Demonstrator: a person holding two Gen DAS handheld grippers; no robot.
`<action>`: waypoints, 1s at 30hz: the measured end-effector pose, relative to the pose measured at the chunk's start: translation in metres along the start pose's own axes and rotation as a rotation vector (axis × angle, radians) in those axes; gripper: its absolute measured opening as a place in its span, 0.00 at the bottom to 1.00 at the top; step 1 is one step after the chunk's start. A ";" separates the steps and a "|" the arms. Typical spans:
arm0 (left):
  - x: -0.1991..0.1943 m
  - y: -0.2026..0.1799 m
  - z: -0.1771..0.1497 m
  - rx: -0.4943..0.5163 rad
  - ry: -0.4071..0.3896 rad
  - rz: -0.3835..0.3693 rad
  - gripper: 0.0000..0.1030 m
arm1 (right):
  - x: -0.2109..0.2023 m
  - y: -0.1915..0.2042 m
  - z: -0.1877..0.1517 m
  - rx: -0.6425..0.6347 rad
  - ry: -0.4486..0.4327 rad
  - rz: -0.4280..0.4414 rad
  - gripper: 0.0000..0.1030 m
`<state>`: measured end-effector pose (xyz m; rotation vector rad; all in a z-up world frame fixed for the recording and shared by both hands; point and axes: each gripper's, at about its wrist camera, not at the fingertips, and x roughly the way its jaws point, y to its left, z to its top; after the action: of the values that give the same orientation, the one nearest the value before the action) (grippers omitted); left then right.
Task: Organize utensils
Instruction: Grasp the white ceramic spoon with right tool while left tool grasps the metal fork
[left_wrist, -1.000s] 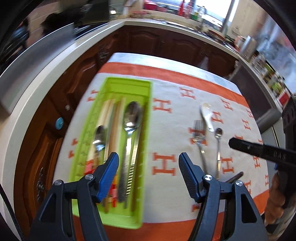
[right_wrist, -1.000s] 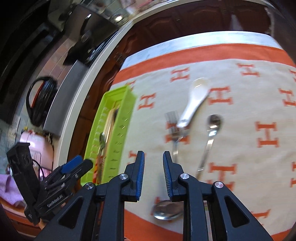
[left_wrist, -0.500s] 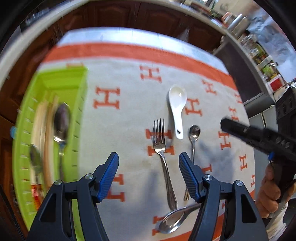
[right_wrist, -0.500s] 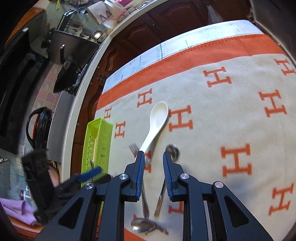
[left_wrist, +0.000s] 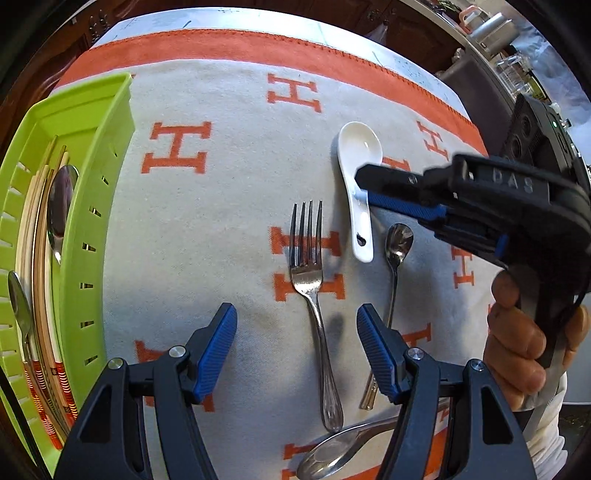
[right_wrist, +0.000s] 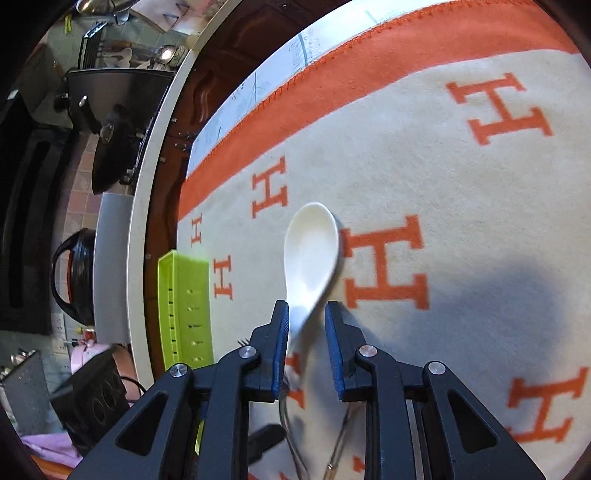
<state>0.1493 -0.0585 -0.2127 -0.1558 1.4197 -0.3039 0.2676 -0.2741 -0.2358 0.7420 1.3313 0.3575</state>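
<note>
On the H-patterned cloth lie a white ceramic spoon (left_wrist: 360, 155), a metal fork (left_wrist: 308, 266), a small teaspoon (left_wrist: 397, 240) and a large spoon (left_wrist: 332, 458). My left gripper (left_wrist: 297, 332) hovers open above the fork's handle, touching nothing. My right gripper (right_wrist: 306, 317) is low over the white spoon (right_wrist: 312, 254), its narrowly parted jaws astride the spoon's neck. The spoon still rests on the cloth and a gap shows at the right pad. In the left wrist view, the right gripper (left_wrist: 364, 186) reaches in from the right.
A lime green tray (left_wrist: 92, 184) at the left holds chopsticks and spoons; its end (right_wrist: 184, 295) also shows in the right wrist view. A hand (left_wrist: 517, 343) grips the right tool. Beyond the cloth's orange border runs a counter with a black pan (right_wrist: 118, 122).
Both grippers came down and closer to the cloth. The left view swung from the green tray to the fork. The right gripper advanced until its jaws stood astride the white spoon's neck.
</note>
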 end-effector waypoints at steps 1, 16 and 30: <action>0.000 -0.001 -0.001 0.002 0.000 0.003 0.64 | 0.001 0.000 0.000 0.007 -0.005 0.001 0.20; 0.015 -0.031 0.004 0.057 0.032 0.119 0.64 | -0.038 -0.017 -0.012 0.067 -0.112 -0.003 0.03; 0.014 -0.039 0.004 0.048 0.006 0.067 0.02 | -0.095 -0.040 -0.047 0.079 -0.158 0.064 0.03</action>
<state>0.1503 -0.1001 -0.2138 -0.0675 1.4193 -0.2830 0.1939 -0.3501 -0.1944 0.8635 1.1795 0.2921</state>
